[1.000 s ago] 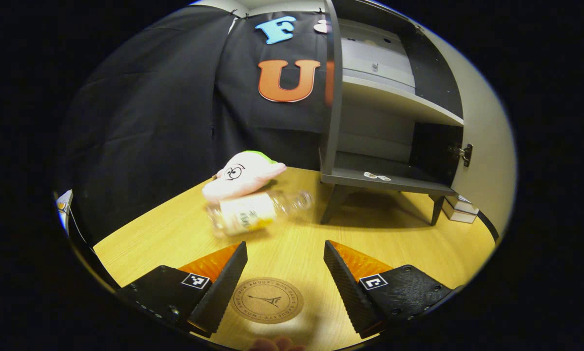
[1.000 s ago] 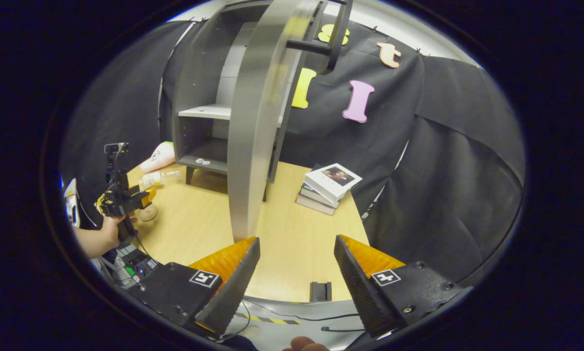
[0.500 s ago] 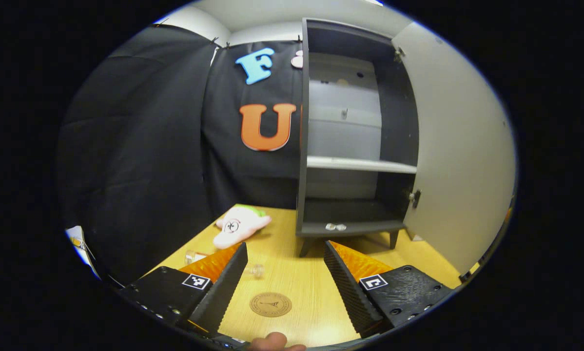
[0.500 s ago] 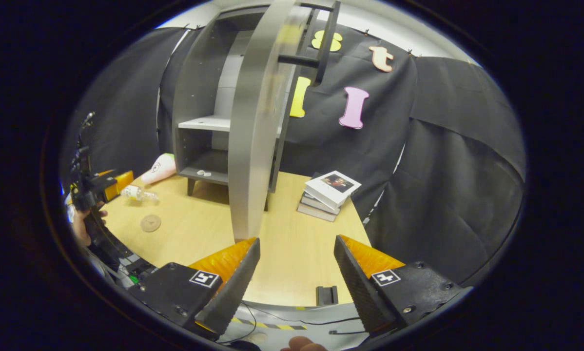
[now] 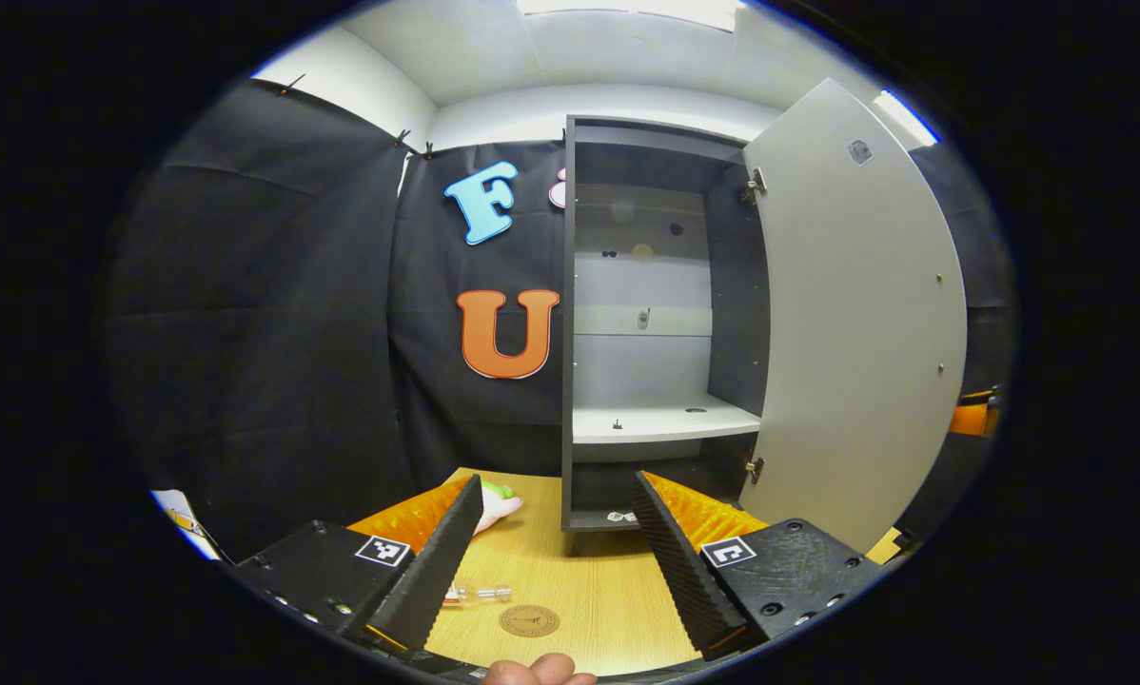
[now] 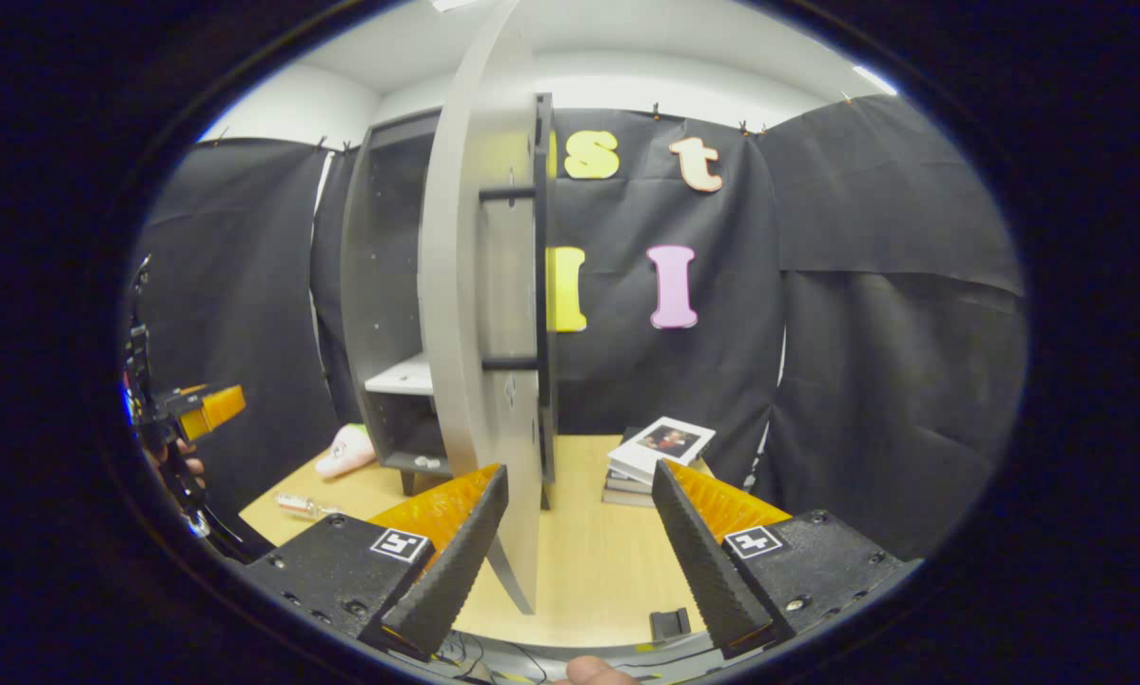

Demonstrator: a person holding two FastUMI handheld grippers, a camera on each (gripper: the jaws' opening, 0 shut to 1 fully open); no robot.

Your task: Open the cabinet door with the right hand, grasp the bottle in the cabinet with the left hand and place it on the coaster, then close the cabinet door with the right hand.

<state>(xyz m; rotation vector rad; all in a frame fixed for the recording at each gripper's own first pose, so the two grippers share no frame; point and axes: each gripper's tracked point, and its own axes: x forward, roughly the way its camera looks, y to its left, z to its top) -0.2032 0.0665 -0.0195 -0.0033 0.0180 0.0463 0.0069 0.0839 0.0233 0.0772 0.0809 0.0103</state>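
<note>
The grey cabinet (image 5: 660, 314) stands with its pale door (image 5: 855, 333) swung out to the right and its shelves bare. A clear bottle (image 5: 475, 596) lies on its side on the wooden table, just left of the round brown coaster (image 5: 529, 620) and apart from it. My left gripper (image 5: 556, 561) hangs open above them, holding nothing. In the right gripper view the door's edge (image 6: 480, 381) rises close in front, between the fingers of my open right gripper (image 6: 579, 552). The bottle (image 6: 308, 505) and the left gripper (image 6: 199, 409) appear at the far left.
A pink plush toy (image 5: 494, 509) lies left of the cabinet's feet. A stack of books (image 6: 660, 447) sits on the table right of the cabinet. Black cloth walls close in the booth behind and at the sides.
My left gripper has pulled back and tilted up, so the bottle and coaster look smaller and lower. My right gripper has come nearer the door's edge and tilted up.
</note>
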